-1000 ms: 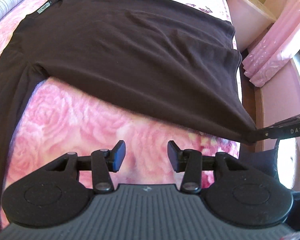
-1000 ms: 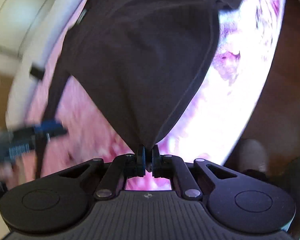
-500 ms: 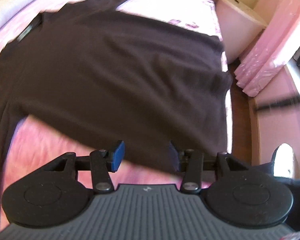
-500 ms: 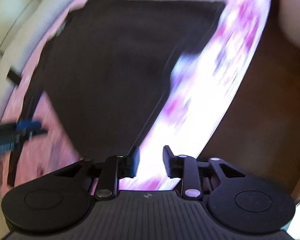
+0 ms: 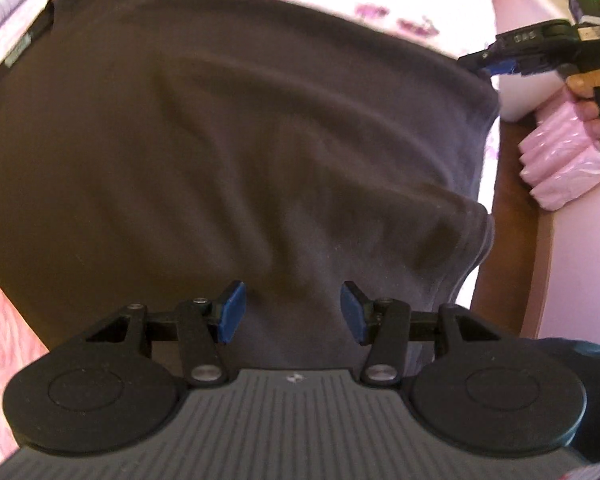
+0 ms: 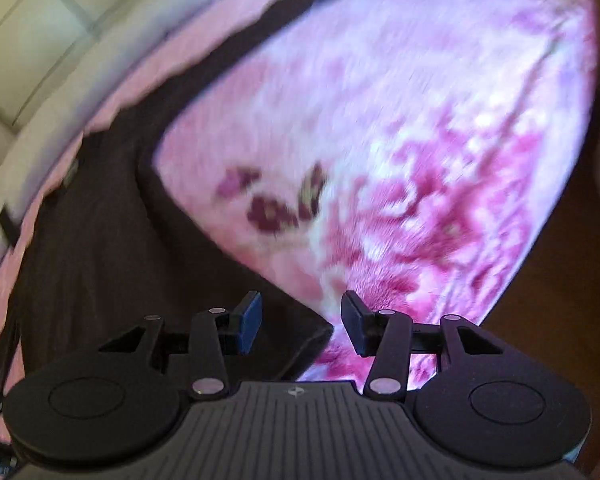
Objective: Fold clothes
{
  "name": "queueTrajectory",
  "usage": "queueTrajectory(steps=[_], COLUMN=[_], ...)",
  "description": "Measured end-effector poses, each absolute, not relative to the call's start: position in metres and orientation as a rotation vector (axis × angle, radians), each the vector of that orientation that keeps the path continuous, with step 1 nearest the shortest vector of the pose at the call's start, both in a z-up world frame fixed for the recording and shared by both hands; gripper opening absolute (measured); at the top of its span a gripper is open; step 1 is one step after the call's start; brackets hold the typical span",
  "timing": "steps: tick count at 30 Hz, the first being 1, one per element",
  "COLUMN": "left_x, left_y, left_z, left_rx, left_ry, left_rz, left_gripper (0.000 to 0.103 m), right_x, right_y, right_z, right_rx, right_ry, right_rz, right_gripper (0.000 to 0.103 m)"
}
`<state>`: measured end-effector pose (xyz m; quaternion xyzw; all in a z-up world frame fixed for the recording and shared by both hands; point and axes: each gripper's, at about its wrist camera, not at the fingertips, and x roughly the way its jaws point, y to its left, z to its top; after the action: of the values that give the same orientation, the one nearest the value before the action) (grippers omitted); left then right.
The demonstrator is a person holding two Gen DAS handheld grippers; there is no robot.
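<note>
A dark brown long-sleeved shirt [image 5: 240, 128] lies spread on a pink floral bed cover [image 6: 400, 168]. My left gripper [image 5: 292, 312] is open and empty, low over the shirt's near part, close to its hem corner [image 5: 476, 224]. My right gripper [image 6: 300, 320] is open and empty, over the shirt's far bottom corner [image 6: 300, 332]; it also shows in the left wrist view [image 5: 488, 60] at the upper right, held in a hand. In the right wrist view the shirt [image 6: 100, 248] runs along the left, one sleeve [image 6: 260, 28] stretching away.
The bed edge and brown floor [image 5: 508, 200] lie to the right. A pink curtain or bag [image 5: 564, 160] and a white bedside unit [image 5: 528, 20] stand beyond it. A white padded headboard [image 6: 40, 40] runs along the left in the right wrist view.
The right gripper let go of the shirt's hem corner, opened and moved to the far side. The lifted hem dropped flat. The left gripper moved forward over the shirt.
</note>
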<state>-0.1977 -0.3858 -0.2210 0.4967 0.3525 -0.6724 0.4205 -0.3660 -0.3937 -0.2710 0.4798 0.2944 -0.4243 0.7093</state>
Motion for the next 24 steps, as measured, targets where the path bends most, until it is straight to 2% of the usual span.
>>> queueTrajectory(steps=[2, 3, 4, 7, 12, 13, 14, 18, 24], left_x=[-0.203, -0.206, -0.208, -0.212, -0.214, -0.213, -0.213, -0.209, -0.213], left_y=[-0.387, -0.386, -0.385, -0.385, -0.387, -0.387, -0.388, -0.391, -0.387], left_z=[-0.225, -0.226, -0.228, -0.229, -0.230, -0.228, -0.227, -0.227, -0.235], left_rx=[1.277, 1.295, 1.310, 1.334, 1.357, 1.349, 1.337, 1.289, 1.254], left_ry=[0.890, 0.888, 0.890, 0.897, 0.908, 0.904, 0.898, 0.896, 0.888], left_rz=[-1.657, -1.648, -1.643, -1.639, -1.616, -1.617, -1.614, -1.584, -1.540], left_gripper=[0.047, 0.047, 0.047, 0.048, 0.048, 0.048, 0.049, 0.050, 0.050], right_x=[-0.372, -0.375, -0.379, -0.401, -0.380, -0.380, -0.379, -0.361, -0.280], right_y=[-0.399, -0.402, -0.405, -0.402, -0.400, -0.398, -0.398, -0.420, -0.516], right_z=[-0.272, -0.272, -0.267, -0.249, -0.251, -0.249, -0.244, -0.227, -0.248], right_rx=[1.086, 1.099, 1.086, 1.045, 1.027, 1.024, 0.997, 0.879, 0.798], right_ry=[0.676, 0.687, 0.697, 0.693, 0.777, 0.791, 0.791, 0.713, 0.664], right_rz=[-0.903, -0.885, -0.899, -0.973, -0.934, -0.956, -0.982, -0.953, -0.697], right_gripper=[0.027, 0.011, 0.006, 0.006, 0.010, 0.018, 0.033, 0.035, 0.036])
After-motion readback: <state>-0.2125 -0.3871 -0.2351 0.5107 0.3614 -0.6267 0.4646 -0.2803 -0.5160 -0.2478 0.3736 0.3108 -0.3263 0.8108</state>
